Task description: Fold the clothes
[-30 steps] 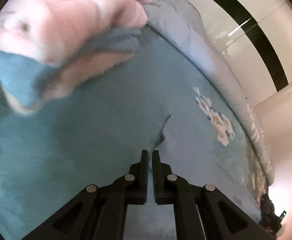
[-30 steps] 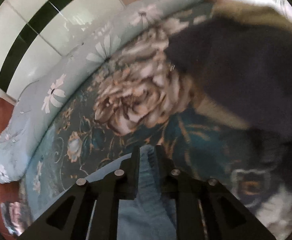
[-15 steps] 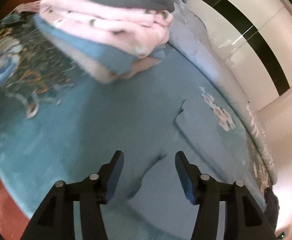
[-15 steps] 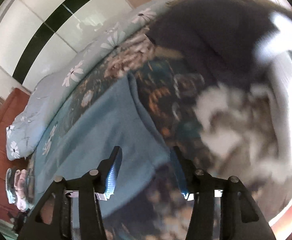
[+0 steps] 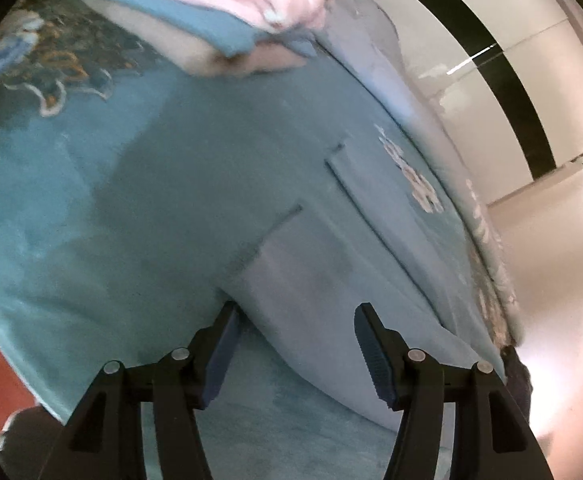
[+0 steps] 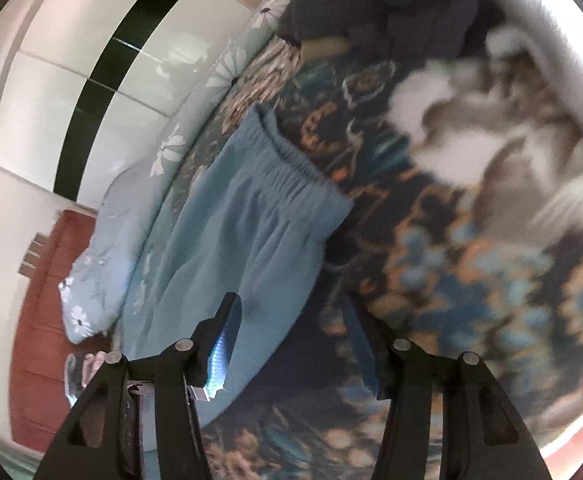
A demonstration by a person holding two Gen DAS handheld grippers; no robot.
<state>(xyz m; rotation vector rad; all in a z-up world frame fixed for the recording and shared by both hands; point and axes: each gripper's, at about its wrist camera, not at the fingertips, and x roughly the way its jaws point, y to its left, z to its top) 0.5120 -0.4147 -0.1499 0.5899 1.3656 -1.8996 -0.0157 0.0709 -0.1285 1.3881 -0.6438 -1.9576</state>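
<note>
Light blue pants (image 6: 251,240) lie flat on the bed, their gathered elastic waistband (image 6: 295,160) toward the far end in the right wrist view. Their leg ends (image 5: 331,280) show in the left wrist view, one layer over the other. My left gripper (image 5: 295,352) is open and empty just above the leg ends. My right gripper (image 6: 291,344) is open and empty, over the near edge of the pants below the waistband.
A stack of folded pink, blue and beige clothes (image 5: 231,8) sits at the far end of the bed. A dark garment (image 6: 379,0) and a white-grey fluffy item (image 6: 491,120) lie beyond the waistband. The bedspread (image 6: 451,280) is dark floral. A pale flowered quilt (image 6: 103,240) lines the wall side.
Both grippers have opened and let go of the pants, which now lie flat. Both have pulled back from the cloth, the right one swinging to show the waistband.
</note>
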